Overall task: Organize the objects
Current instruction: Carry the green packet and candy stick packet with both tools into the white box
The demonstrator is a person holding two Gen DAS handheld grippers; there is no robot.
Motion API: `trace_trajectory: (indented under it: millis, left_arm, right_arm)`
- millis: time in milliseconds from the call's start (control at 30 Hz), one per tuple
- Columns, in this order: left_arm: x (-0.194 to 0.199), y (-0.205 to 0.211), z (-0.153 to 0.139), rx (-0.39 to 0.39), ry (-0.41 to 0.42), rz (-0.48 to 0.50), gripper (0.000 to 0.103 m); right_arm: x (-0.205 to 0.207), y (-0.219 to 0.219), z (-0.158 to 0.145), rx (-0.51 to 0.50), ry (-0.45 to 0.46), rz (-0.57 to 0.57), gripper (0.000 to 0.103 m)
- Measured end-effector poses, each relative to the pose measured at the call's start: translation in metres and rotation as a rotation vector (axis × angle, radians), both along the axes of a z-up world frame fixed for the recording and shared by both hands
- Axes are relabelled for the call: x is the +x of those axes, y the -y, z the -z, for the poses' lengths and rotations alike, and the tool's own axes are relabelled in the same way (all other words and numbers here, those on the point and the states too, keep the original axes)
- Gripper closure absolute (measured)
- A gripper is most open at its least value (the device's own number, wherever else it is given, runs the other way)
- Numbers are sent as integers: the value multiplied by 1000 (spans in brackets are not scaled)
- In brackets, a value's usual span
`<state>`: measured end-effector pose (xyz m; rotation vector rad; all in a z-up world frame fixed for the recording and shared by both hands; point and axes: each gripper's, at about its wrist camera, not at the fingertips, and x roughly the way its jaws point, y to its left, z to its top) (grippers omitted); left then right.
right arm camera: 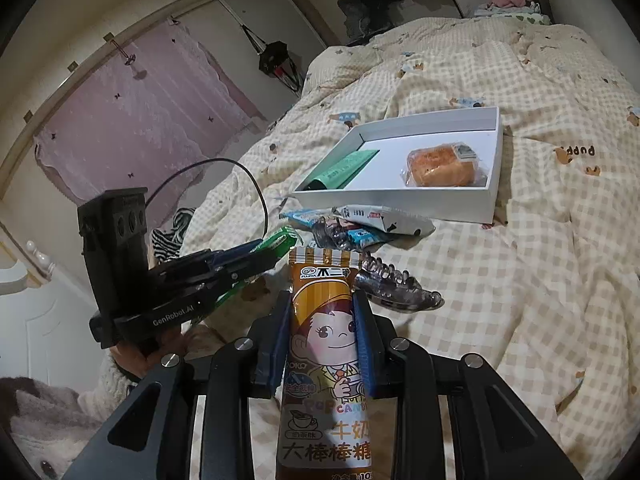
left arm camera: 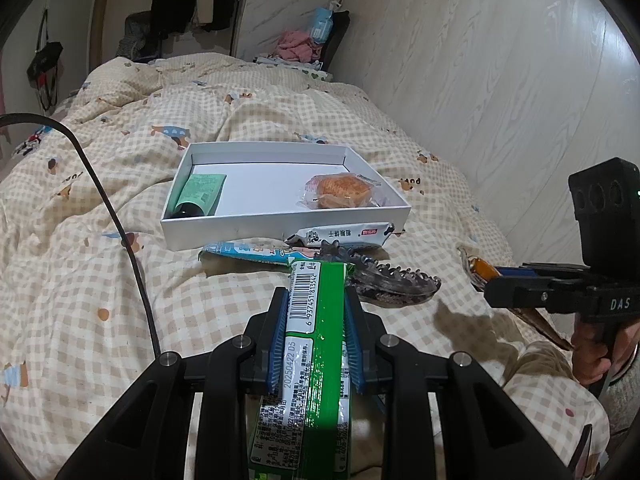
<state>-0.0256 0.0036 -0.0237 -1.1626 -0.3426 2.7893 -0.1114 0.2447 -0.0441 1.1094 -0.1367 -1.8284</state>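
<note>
My left gripper (left arm camera: 316, 300) is shut on a long green snack pack (left arm camera: 316, 344) with a barcode, held lengthwise above the bed. My right gripper (right arm camera: 322, 304) is shut on a brown lollipop packet (right arm camera: 324, 344) with a cartoon face. Each gripper shows in the other's view, the right gripper (left arm camera: 490, 280) at the right edge and the left gripper (right arm camera: 276, 246) at the left. Ahead lies a white box (left arm camera: 280, 234) holding a green tube (left arm camera: 200, 194) and a wrapped cake (left arm camera: 340, 191). Before the box lie a white snack bar (left arm camera: 344, 236), a blue packet (left arm camera: 244, 254) and a clear hair claw (left arm camera: 396, 284).
A checked quilt (left arm camera: 120, 184) covers the bed. A pale panelled wall (left arm camera: 500, 60) runs along the right side. Clothes and a pink heap (left arm camera: 296, 46) sit at the bed's far end. A black cable (left arm camera: 108, 200) arcs over the quilt at left. A pink curtain (right arm camera: 132, 108) hangs beyond the bed.
</note>
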Motion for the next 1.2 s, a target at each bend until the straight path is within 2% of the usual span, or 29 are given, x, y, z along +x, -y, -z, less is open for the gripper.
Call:
trace_trajectory:
  millis: [533, 667, 867, 967, 1100, 1200]
  left_arm:
    - [0, 0, 0, 1, 3, 3, 74]
    - [-9, 7, -7, 27, 16, 24, 74]
    - [-45, 27, -42, 65, -17, 35, 74]
    - [-67, 34, -52, 33, -44, -5, 74]
    - [-104, 40, -49, 43, -39, -58, 74]
    - [-128, 42, -34, 43, -15, -112, 74]
  right_arm:
    - [1, 1, 5, -16, 24, 9, 72]
    - [-3, 2, 5, -23, 31, 19, 72]
    - [-31, 11, -10, -87, 33, 48, 72]
    - [-53, 20, -21, -129, 17, 89, 72]
    - [-85, 35, -25, -119, -37, 179, 72]
    - [-109, 48, -12, -95, -22, 257, 72]
